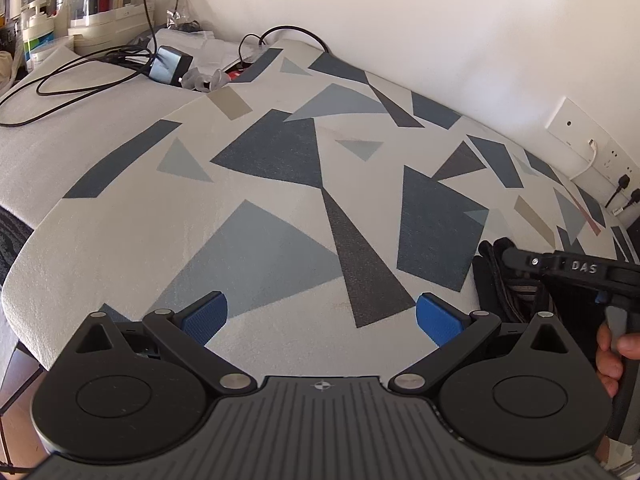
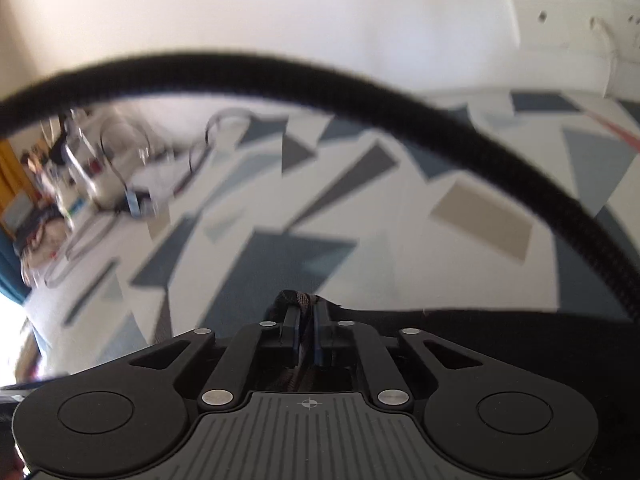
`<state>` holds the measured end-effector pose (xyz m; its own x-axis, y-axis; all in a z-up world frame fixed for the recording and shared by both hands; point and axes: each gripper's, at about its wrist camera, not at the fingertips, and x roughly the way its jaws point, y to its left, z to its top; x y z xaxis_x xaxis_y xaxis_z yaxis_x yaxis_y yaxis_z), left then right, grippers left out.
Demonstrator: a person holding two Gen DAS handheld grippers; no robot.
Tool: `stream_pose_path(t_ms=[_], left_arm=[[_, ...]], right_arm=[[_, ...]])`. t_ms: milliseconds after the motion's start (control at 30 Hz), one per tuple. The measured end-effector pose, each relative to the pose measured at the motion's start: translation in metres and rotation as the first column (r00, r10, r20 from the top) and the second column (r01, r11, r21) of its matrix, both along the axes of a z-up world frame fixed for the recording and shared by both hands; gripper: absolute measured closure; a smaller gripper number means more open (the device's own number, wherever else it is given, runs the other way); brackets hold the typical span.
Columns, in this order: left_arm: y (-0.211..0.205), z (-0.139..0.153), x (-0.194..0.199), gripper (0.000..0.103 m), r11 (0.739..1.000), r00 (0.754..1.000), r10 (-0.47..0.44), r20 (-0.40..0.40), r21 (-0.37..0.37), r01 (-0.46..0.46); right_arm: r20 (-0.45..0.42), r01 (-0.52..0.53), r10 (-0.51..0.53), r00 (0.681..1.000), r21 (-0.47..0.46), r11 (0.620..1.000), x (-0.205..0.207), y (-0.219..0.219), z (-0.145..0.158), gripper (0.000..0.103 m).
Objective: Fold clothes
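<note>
While the left gripper [image 1: 322, 314] hangs with its blue pads [image 1: 206, 316] spread wide and nothing between them, the right gripper [image 2: 306, 334] has its fingers drawn close together on a bunch of dark fabric. That fabric belongs to a black garment [image 2: 500, 328], which spreads as a dark mass across the lower right of the right wrist view, just above the gripper body; a fold of it with a brownish woven edge sticks up between the pads. In the left wrist view the same garment shows at the right edge as a crumpled black heap with a striped band, lying on the patterned cloth [image 1: 280, 184], a pale covering printed with grey and blue triangles and quadrilaterals that fills the middle of the frame. The right gripper reaches in over the heap from the far right, and a hand [image 1: 612, 354] grips its handle at the lower right. A black braided cable [image 2: 320, 92] arcs across the upper half of the right wrist view, which is blurred. At the upper left of the left wrist view lie black cords [image 1: 80, 68] and a small power adapter [image 1: 170, 65], with storage boxes behind.
</note>
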<state>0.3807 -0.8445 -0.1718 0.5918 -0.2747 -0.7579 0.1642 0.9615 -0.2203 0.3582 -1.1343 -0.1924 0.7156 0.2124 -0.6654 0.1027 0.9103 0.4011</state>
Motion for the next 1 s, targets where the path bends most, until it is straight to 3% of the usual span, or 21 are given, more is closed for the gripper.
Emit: stream_pose_path(t_ms=[100, 133, 233, 333, 400, 467, 500, 533, 600, 667, 767, 900, 967, 1000], left_arm=[[0.001, -0.001, 0.001, 0.000, 1.000, 1.000, 0.004, 0.001, -0.006, -0.004], [0.001, -0.002, 0.001, 0.000, 1.000, 1.000, 0.007, -0.003, -0.009, -0.007], [0.001, -0.006, 0.003, 0.000, 1.000, 1.000, 0.014, -0.021, -0.019, -0.015], [-0.003, -0.008, 0.004, 0.000, 1.000, 1.000, 0.009, -0.030, -0.022, -0.010], [-0.006, -0.009, 0.004, 0.000, 1.000, 0.999, 0.003, -0.033, -0.019, -0.004], [-0.009, -0.008, 0.004, 0.000, 1.000, 0.999, -0.001, -0.036, -0.014, 0.001], [-0.009, -0.008, 0.004, 0.000, 1.000, 0.999, -0.002, -0.038, -0.012, 0.002], [-0.010, -0.008, 0.004, 0.000, 1.000, 0.999, -0.003, -0.040, -0.011, 0.003], [-0.008, -0.005, 0.002, 0.000, 1.000, 0.999, 0.002, -0.039, -0.018, -0.003], [-0.005, -0.003, 0.002, 0.000, 0.999, 0.999, 0.010, -0.043, -0.033, -0.011], [0.000, -0.002, 0.007, 0.000, 0.995, 0.995, 0.030, -0.099, -0.093, -0.039], [-0.005, -0.001, 0.015, 0.000, 0.984, 0.991, 0.021, -0.134, -0.173, -0.044], [-0.018, 0.000, 0.020, 0.000, 0.984, 0.990, -0.010, -0.139, -0.179, -0.016], [-0.024, 0.000, 0.022, 0.000, 0.983, 0.990, -0.025, -0.141, -0.182, -0.001]], right_arm=[[0.052, 0.017, -0.017, 0.998, -0.005, 1.000, -0.017, -0.001, 0.014, 0.057], [0.092, 0.009, -0.008, 0.996, -0.005, 1.000, -0.026, -0.003, 0.023, 0.056], [0.145, -0.116, 0.121, 0.982, -0.040, 0.992, -0.051, -0.003, 0.047, 0.056], [0.117, -0.286, 0.303, 0.946, -0.141, 0.948, -0.069, 0.016, 0.054, 0.055], [0.087, -0.359, 0.385, 0.919, -0.218, 0.907, -0.075, 0.033, 0.046, 0.052], [0.046, -0.374, 0.396, 0.917, -0.243, 0.895, -0.072, 0.044, 0.035, 0.053], [0.033, -0.364, 0.384, 0.923, -0.248, 0.898, -0.069, 0.047, 0.029, 0.057], [0.032, -0.342, 0.359, 0.933, -0.238, 0.909, -0.068, 0.046, 0.027, 0.073], [0.045, -0.289, 0.301, 0.952, -0.184, 0.940, -0.064, 0.041, 0.026, 0.091], [0.104, -0.233, 0.242, 0.965, -0.097, 0.968, -0.067, 0.025, 0.036, 0.094], [0.193, -0.210, 0.213, 0.958, -0.034, 0.977, -0.079, 0.001, 0.058, 0.095], [0.120, -0.319, 0.323, 0.939, -0.051, 0.947, -0.075, 0.008, 0.047, 0.092], [0.072, -0.371, 0.375, 0.924, -0.068, 0.926, -0.074, 0.022, 0.031, 0.083], [0.053, -0.383, 0.387, 0.921, -0.068, 0.921, -0.074, 0.029, 0.023, 0.070]])
